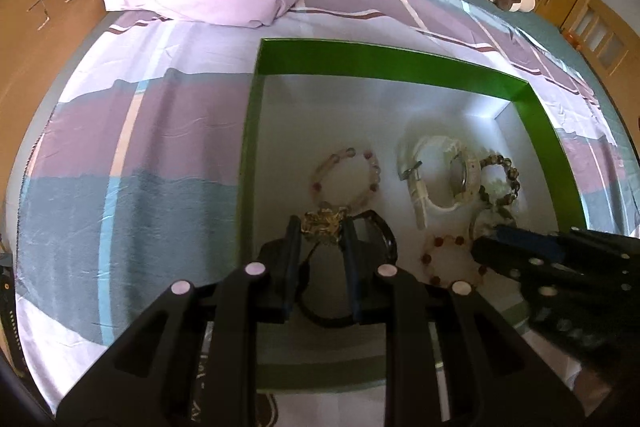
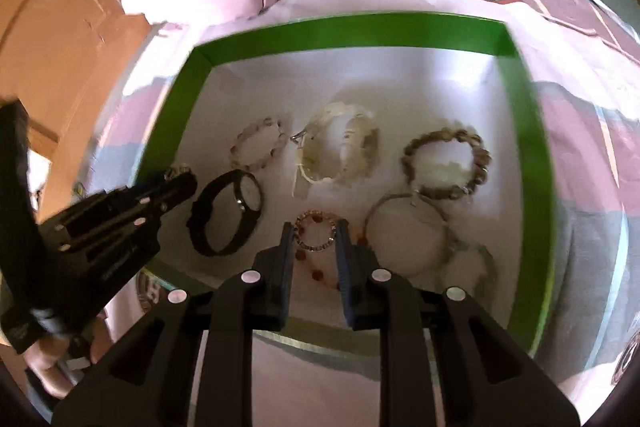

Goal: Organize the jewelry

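— Gold-coloured trinket (image 1: 323, 223) is sitting pinched between the fingers of your left gripper (image 1: 320, 227), over the black watch (image 1: 376, 239) near the left wall of the green box (image 1: 360, 61).

— And your right gripper (image 2: 311, 239)?

— It's gripping the small beaded ring (image 2: 315, 231), with free floor lying just beyond; the 2 grippers are hanging side by side.

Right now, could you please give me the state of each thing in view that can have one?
Left gripper: shut on the gold ornament.
Right gripper: shut on the small beaded ring.
Green box: open, no lid on, jewelry inside.
Black watch: strap looped, lying on the box floor.
White watch: strap looped, lying in the box.
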`<action>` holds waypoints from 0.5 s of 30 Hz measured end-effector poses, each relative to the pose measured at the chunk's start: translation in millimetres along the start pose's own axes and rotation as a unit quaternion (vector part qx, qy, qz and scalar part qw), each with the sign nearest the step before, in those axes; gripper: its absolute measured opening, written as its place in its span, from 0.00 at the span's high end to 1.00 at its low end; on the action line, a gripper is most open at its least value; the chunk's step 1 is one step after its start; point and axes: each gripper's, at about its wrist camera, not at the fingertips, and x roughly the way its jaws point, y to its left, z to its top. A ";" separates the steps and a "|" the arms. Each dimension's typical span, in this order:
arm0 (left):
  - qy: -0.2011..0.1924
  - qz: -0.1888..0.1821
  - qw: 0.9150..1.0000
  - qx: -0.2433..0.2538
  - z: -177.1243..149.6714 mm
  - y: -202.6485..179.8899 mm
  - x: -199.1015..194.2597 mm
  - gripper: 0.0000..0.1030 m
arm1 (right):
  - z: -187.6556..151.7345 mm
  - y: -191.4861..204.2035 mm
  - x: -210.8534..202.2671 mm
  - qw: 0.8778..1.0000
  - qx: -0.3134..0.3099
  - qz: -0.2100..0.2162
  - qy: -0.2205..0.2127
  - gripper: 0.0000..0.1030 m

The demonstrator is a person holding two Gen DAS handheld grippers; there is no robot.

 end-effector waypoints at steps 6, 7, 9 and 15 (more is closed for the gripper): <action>-0.003 -0.006 1.000 -0.008 0.0 0.0 -0.6 0.78 | 6.9 -9.6 28.0 0.999 0.043 0.011 0.024 0.80; -0.002 -0.013 1.000 -0.017 0.5 2.8 -1.4 0.78 | 5.1 -12.3 33.4 0.998 0.053 0.015 0.031 0.80; -0.003 -0.013 1.000 -0.019 0.8 4.5 -2.2 0.78 | 1.7 -15.5 37.1 0.997 0.064 0.025 0.034 0.77; -0.004 -0.023 1.000 0.006 -1.1 -8.6 -3.2 0.48 | -6.4 -26.7 26.8 0.994 0.097 0.047 0.029 0.50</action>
